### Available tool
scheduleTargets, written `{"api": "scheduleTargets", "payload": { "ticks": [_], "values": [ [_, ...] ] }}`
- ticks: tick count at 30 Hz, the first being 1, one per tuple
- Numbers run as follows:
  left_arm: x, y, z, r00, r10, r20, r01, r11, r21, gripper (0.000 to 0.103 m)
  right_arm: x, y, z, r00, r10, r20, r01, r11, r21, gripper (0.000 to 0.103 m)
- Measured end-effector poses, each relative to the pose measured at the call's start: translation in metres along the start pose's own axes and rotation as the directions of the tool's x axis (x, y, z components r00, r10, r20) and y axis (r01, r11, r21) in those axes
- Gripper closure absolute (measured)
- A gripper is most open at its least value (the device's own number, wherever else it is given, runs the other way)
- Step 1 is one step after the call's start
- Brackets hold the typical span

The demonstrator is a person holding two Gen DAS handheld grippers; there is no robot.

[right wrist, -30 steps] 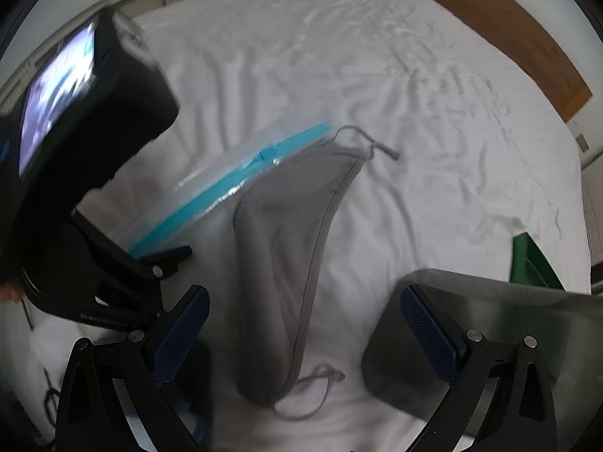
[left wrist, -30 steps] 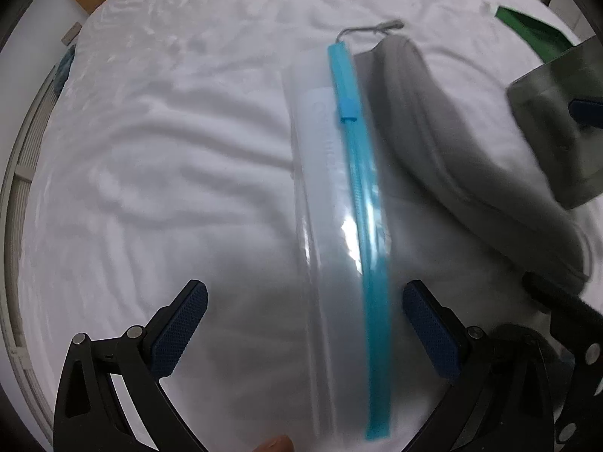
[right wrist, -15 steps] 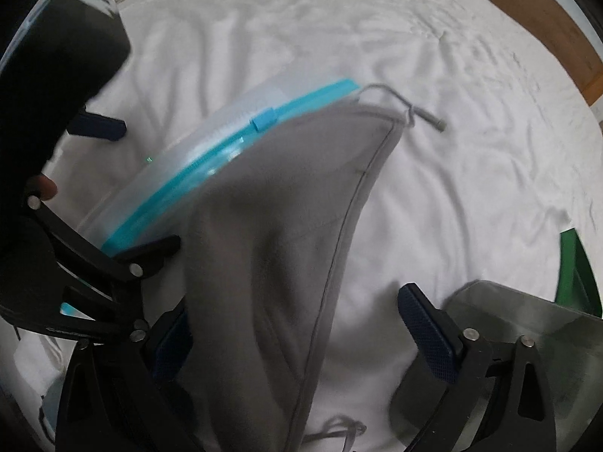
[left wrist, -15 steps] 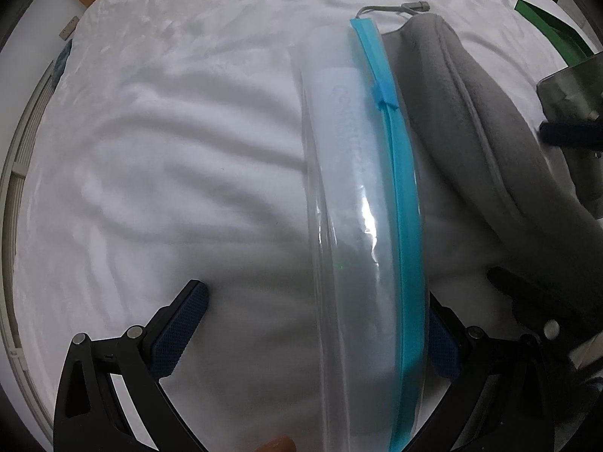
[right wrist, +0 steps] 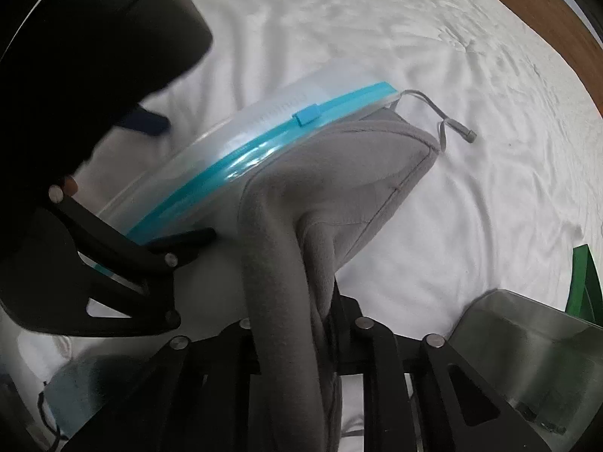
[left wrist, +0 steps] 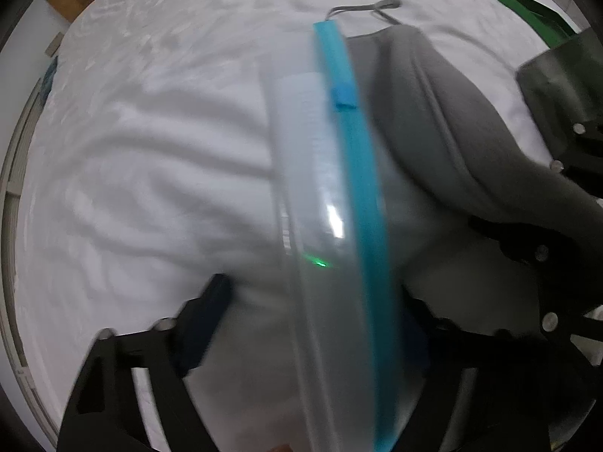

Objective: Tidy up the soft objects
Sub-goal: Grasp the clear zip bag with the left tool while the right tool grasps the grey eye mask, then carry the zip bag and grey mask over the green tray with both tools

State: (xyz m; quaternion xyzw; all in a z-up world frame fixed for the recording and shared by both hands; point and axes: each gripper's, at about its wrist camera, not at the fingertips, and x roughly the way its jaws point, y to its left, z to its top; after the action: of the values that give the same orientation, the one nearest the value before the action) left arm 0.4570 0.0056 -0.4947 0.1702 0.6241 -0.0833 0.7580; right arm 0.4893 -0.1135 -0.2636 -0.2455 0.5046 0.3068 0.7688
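Note:
A clear zip bag [left wrist: 324, 203] with a blue zipper strip [left wrist: 361, 188] runs between the fingers of my left gripper [left wrist: 316, 309], whose jaws are closing in on it; a grip is not clear. The bag also shows in the right wrist view [right wrist: 241, 139]. A grey fleece garment [right wrist: 331, 188] with a drawstring [right wrist: 444, 120] is pinched in my right gripper [right wrist: 320, 324], which is shut on it and holds it beside the bag's zipper edge. The garment shows at the right in the left wrist view [left wrist: 444, 128].
All lies on a white wrinkled bed sheet [left wrist: 150, 132]. A dark translucent bag [right wrist: 527, 346] and a green item [right wrist: 584, 282] lie at the right. A wooden floor [right wrist: 535, 7] borders the bed. A small cloth item [right wrist: 64, 395] sits at lower left.
My right gripper has shut on the grey garment and lifted it toward the bag. My left gripper's fingers have moved inward around the zip bag, which has risen.

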Motion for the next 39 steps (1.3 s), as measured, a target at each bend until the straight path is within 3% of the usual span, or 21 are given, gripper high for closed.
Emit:
{"api": "scheduleTargets", "payload": {
  "ticks": [3,6,8,19,27,29,39],
  "values": [
    [-0.007,-0.007,-0.002,1.0,-0.012,0.002,0.012,1.0,0.015,0.072,0.017,0.003,-0.003,1.0,0.005,0.011,-0.005,1.0,0.006,0.091],
    [-0.015,-0.014,-0.001,1.0,0.006,-0.002,-0.006,0.999,0.04,0.092,0.034,0.006,-0.007,1.0,0.0,0.021,0.0,1.0,-0.002,0.091],
    [-0.019,-0.017,-0.002,1.0,0.019,0.001,-0.019,0.999,0.043,0.096,0.044,0.01,-0.008,1.0,-0.008,0.028,0.009,1.0,-0.009,0.091],
    [-0.06,0.015,-0.007,0.998,0.015,0.065,-0.012,0.999,-0.049,0.098,0.091,0.023,-0.035,0.988,-0.056,0.147,0.049,0.997,0.056,0.092],
    [-0.093,0.016,-0.002,0.995,0.02,0.099,-0.01,0.995,-0.099,0.098,0.116,0.05,-0.045,0.968,-0.079,0.236,0.059,0.994,0.088,0.092],
    [-0.105,0.017,-0.005,0.994,0.021,0.103,-0.009,0.994,-0.112,0.098,0.116,0.054,-0.04,0.967,-0.08,0.243,0.061,0.995,0.085,0.092],
    [-0.135,0.018,-0.033,0.995,0.008,0.104,0.003,0.995,-0.098,0.098,0.13,0.09,-0.09,0.965,-0.041,0.261,0.031,0.999,0.042,0.091]
  ]
}}
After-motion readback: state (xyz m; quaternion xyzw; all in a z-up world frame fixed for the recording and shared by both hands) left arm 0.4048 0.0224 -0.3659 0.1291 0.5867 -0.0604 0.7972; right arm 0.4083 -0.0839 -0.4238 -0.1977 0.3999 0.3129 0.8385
